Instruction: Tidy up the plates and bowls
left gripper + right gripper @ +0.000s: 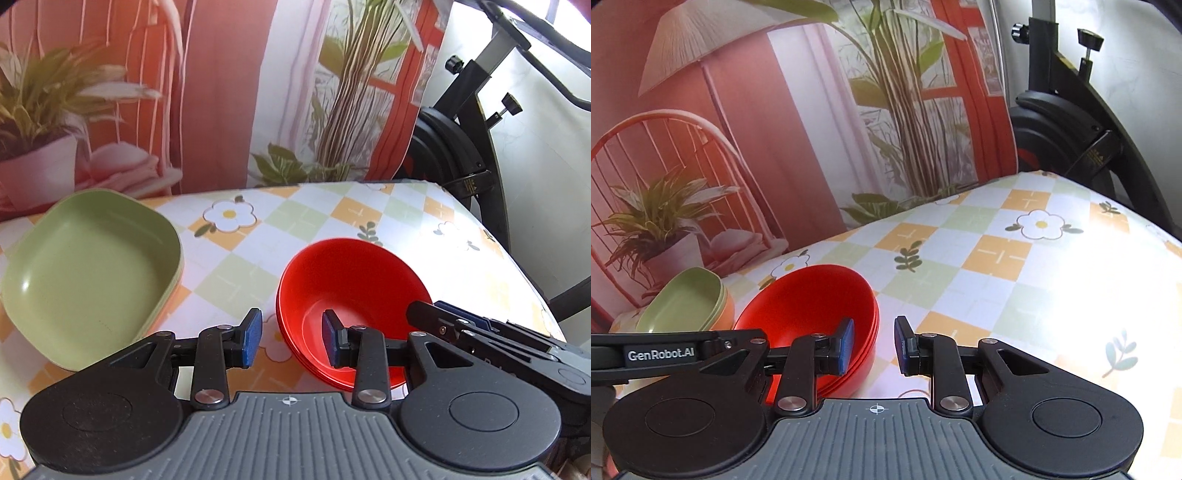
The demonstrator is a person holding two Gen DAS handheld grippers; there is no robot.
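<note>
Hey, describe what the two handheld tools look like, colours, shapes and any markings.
Both match. The left tool and right tool each have black linkage arms with silver pivot screws, blue ribbed pads on black fingers, two round black housings and a grey ridged base plate with a small white crosshair mark. White "GenRobot.AI" lettering shows on the left tool's side in the right wrist view.

A printed backdrop (783, 122) showing a lamp, chair and plants is hanging behind the table's checked floral tablecloth (1015, 266); an exercise bike (465, 147) is standing beside it, daylight glaring.

Nested red bowls (351, 295) beside stacked green plates (92, 269)
</note>
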